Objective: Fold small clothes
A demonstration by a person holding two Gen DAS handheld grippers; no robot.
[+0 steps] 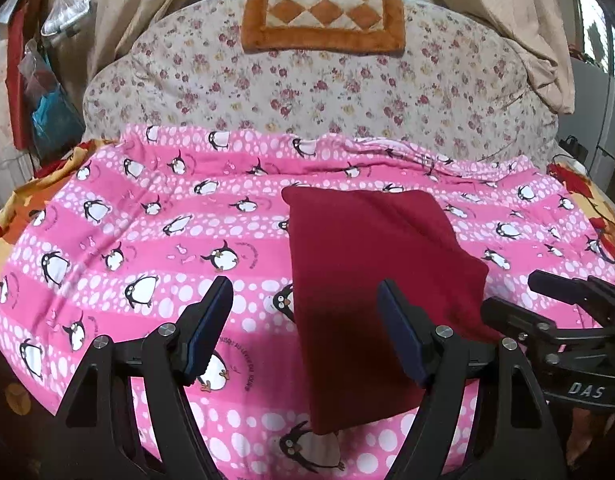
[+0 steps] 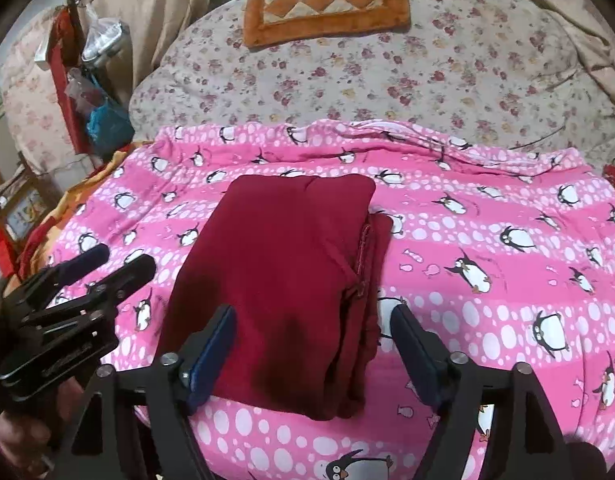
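right hand-held gripper above folded garment

Folded garment lies on the penguin blanket, blanket spread over the bed. Behind the blanket, a flowered quilt; a checked cushion on top of it. Bags hang at far left.
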